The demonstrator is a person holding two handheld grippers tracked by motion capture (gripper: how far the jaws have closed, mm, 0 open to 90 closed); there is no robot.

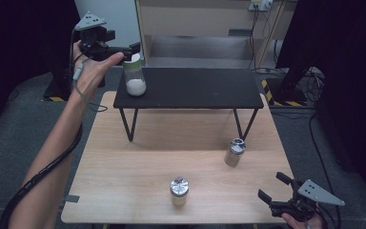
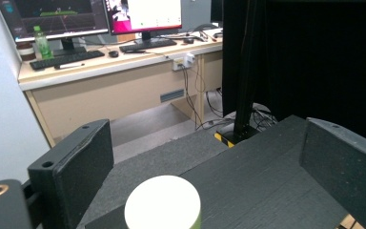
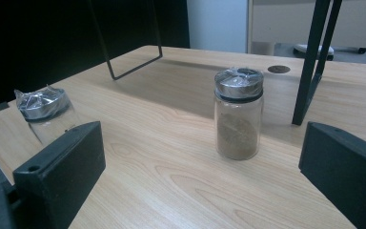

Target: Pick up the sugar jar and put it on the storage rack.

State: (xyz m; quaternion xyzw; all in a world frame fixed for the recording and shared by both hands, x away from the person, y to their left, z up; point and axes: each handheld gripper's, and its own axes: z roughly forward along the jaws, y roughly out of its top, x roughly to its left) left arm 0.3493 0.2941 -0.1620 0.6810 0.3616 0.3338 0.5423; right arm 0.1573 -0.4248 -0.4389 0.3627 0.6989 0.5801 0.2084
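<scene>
White-capped jar (image 1: 135, 75) of white powder

one jar (image 1: 135, 76) stands on the shelf (image 1: 195, 90) at its left end; two jars (image 1: 179, 190) (image 1: 234, 151) stand on the table (image 1: 124, 167) before it

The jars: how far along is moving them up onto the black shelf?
One white-capped jar already stands on the black shelf. The left gripper sits just above it, jaws open. Two silver-capped jars remain on the wooden table, near the idle right gripper.
</scene>
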